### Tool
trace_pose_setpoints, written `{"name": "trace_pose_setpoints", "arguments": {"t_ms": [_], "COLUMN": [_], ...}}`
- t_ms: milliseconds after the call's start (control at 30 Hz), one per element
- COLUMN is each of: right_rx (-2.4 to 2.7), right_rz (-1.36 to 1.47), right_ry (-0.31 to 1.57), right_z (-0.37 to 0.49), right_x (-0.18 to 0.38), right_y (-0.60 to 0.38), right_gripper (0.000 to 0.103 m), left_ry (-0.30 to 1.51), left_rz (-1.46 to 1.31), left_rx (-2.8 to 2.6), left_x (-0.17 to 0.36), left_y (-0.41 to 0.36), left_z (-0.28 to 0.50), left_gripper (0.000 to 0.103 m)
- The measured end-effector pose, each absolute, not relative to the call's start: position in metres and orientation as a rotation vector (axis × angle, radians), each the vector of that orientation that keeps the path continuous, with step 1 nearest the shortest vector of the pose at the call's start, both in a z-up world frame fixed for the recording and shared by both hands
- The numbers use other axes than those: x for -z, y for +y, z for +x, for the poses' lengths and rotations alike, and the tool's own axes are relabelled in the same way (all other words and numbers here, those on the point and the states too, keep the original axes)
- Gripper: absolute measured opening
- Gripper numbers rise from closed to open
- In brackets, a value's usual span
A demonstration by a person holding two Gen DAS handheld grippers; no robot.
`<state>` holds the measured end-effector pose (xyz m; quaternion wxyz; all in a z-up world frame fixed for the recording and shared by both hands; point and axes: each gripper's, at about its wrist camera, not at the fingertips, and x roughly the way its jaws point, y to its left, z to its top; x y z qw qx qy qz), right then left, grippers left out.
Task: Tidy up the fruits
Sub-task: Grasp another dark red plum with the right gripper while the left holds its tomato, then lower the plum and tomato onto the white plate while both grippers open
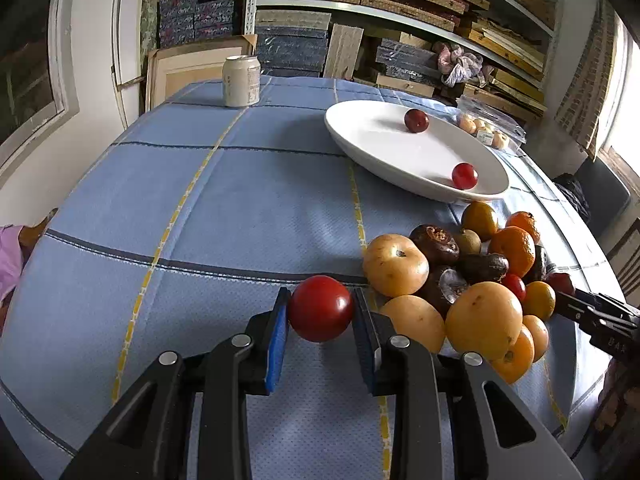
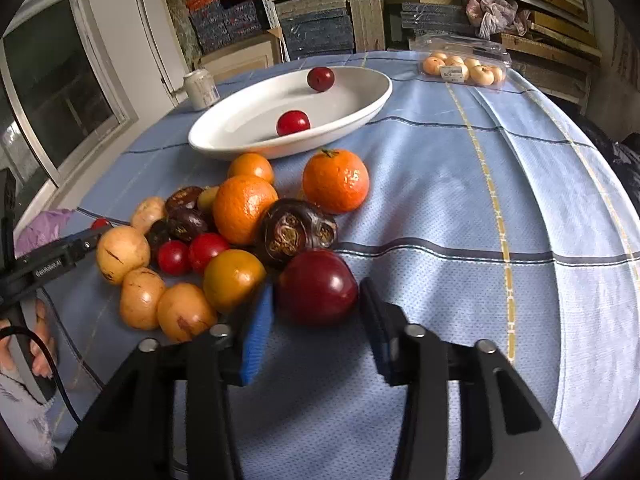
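Observation:
My left gripper (image 1: 320, 296) is shut on a small round red fruit (image 1: 320, 308), held just above the blue checked cloth, left of the fruit pile (image 1: 480, 264). In the right wrist view, my right gripper (image 2: 317, 288) is at the pile's near edge, and both its pads press a dark red plum (image 2: 316, 286). The pile (image 2: 240, 208) mixes oranges, yellow fruits, dark brown fruits and small red ones. Beyond it lies a white oval dish (image 1: 380, 148) holding two red fruits (image 1: 416, 120) (image 1: 465, 176). The right gripper's arm (image 1: 592, 308) shows at the pile's right.
A pale drink can (image 1: 241, 81) stands at the table's far left. A clear plastic box of small pale fruits (image 2: 464, 66) sits at the far right edge. Stacked boxes on shelves fill the back. A person's hand (image 2: 40, 356) grips the left tool's handle.

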<state>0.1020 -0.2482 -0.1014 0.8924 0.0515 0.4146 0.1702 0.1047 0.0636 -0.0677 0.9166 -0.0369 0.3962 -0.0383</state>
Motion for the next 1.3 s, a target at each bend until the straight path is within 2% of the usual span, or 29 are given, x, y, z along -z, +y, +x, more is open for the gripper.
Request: {"name": "trace_pose_setpoints", "arguments": {"t_ms": [333,533,733,1067,1300], "right_rx": [-0.337,-0.338,-0.343,-0.329,-0.316], "right_rz": [0.166,0.314,0.312,0.176,0.132], "right_ry": [0.779,0.706,0.665,0.657,0.682], "right_z": [0.092,0.095,0.125,0.195,0.223], "right_x": [0.089,0.063,0.029,0.028,0.051], "right_y": [-0.265,-0.295,-0.291,-0.222,-0.209], "right_gripper": [0.039,0.039,0.039,0.039,0.039], "left_ry": [0.787,0.772,0.700,0.801,0.783], "left_rz": [-0.039,0.006,0.082,-0.083,-0.098], "left_rx": [0.030,-0.006,0.015,0.066,0.112], "left_x": [0.052,0.007,-0.037,0.029,0.039], "left_y": [0.060,0.065,0.033,0.006,-0.004], "left_z": [0.082,0.076,0.112,0.222,0.249], "left_gripper": [0.030,0.030,0.030,0.030,0.030]}}
